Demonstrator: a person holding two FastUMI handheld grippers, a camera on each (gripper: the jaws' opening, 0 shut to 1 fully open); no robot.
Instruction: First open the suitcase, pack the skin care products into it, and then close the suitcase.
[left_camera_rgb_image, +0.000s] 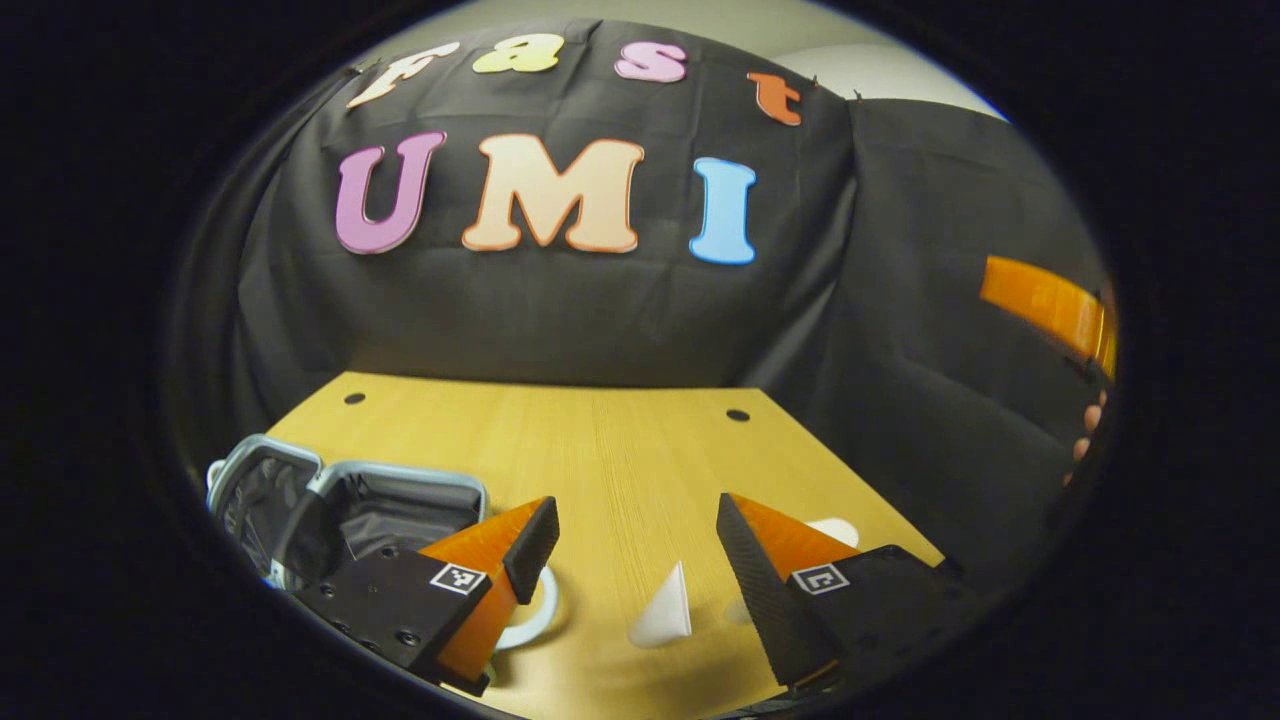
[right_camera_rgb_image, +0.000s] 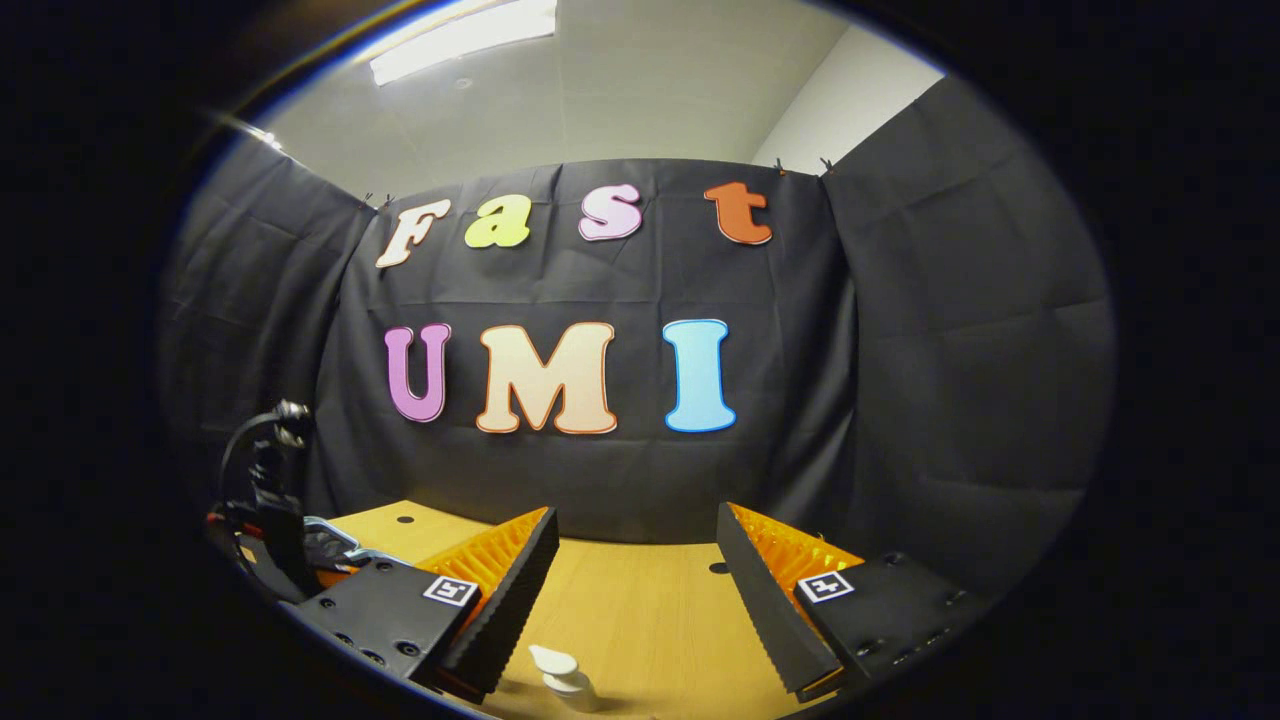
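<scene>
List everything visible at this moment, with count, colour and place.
suitcase: 1, light blue rim, grey lining, open, table's left.
white tube: 1, between the left jaws' view.
white ring-shaped item: 1, beside the suitcase.
white bottle: 1, table's near edge, right gripper view.
table: 1, light wood.
camera stand: 1, black, left.
left gripper: jaws open.
right gripper: jaws open.
hand: at the far right edge.

I see the suitcase (left_camera_rgb_image: 340, 505) lying open on the table's left, grey lining exposed. White tube (left_camera_rgb_image: 663, 610) lies mid-table, white jar (left_camera_rgb_image: 530, 610) beside the case, white bottle (right_camera_rgb_image: 563, 676) upright.
</scene>
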